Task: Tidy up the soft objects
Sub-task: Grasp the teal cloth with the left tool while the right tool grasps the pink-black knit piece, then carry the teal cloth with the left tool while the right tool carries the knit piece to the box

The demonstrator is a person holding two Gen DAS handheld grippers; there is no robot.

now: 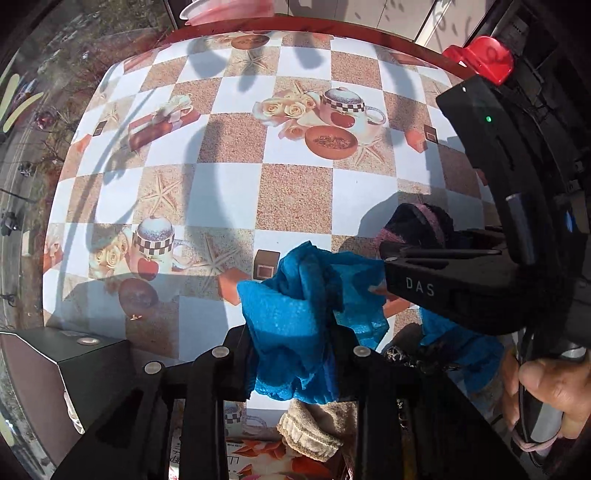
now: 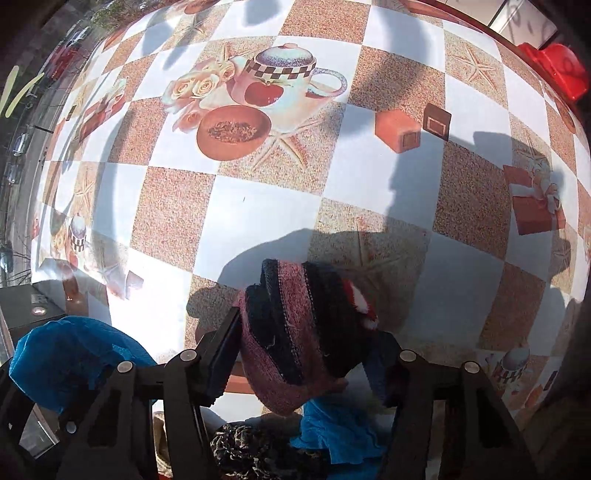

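Note:
My left gripper (image 1: 291,354) is shut on a bright blue cloth (image 1: 295,317) and holds it bunched above the table's near edge. My right gripper (image 2: 306,354) is shut on a pink and dark striped knitted piece (image 2: 295,332) with a red and white end. In the left wrist view the right gripper (image 1: 406,254) sits just right of the blue cloth, holding the knitted piece (image 1: 417,221). The blue cloth (image 2: 62,358) also shows at lower left in the right wrist view. Below lie a beige knitted item (image 1: 314,432), a dark patterned fabric (image 2: 251,450) and more blue cloth (image 2: 332,432).
The table (image 1: 229,192) carries a checkered cloth printed with teapots and roses. A red object (image 1: 484,59) sits at the far right edge. A black box (image 1: 74,354) stands at the near left. A pink and white dish (image 1: 225,11) lies beyond the far edge.

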